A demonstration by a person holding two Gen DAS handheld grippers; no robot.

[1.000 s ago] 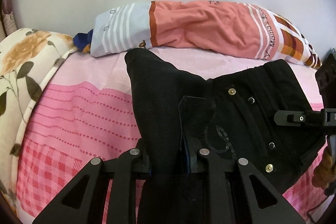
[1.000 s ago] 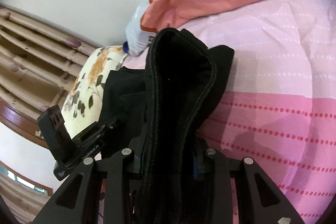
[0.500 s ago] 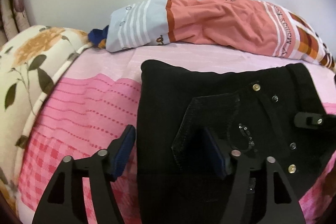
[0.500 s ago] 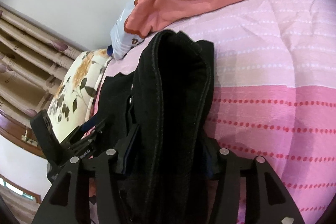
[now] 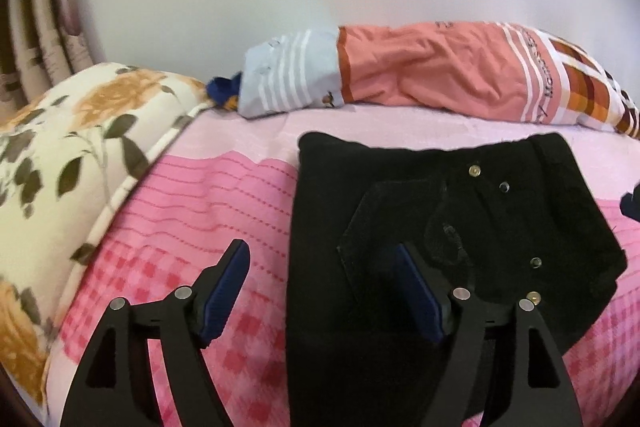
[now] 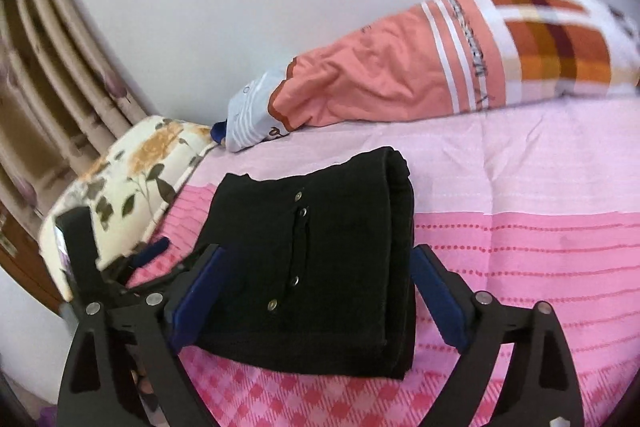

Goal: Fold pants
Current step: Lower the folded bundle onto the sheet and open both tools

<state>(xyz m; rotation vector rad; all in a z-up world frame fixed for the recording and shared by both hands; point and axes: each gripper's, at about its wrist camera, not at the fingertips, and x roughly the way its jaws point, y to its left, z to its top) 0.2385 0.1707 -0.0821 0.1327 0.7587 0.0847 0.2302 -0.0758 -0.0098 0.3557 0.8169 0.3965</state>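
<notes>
The black pants (image 6: 320, 259) are seen folded on the pink bedspread (image 6: 540, 247), at centre frame in the right wrist view. Both grippers are angled downward. The right gripper (image 6: 316, 287) is released and its jaws are opening, straddling the fabric without pressing. The left gripper (image 5: 324, 291), at lower centre, is likewise opening, nothing grasped.

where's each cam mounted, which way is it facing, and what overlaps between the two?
Left wrist: on the left gripper, looking down along its opening fingers at the black pants on the pink bedspread; no cloth between the pads.
Right wrist: on the right gripper, same tilt; its opening fingers straddle the pants' folded edge; left gripper shows at frame left.
Shared: pants, bedspread, orange pillow, floral pillow.
</notes>
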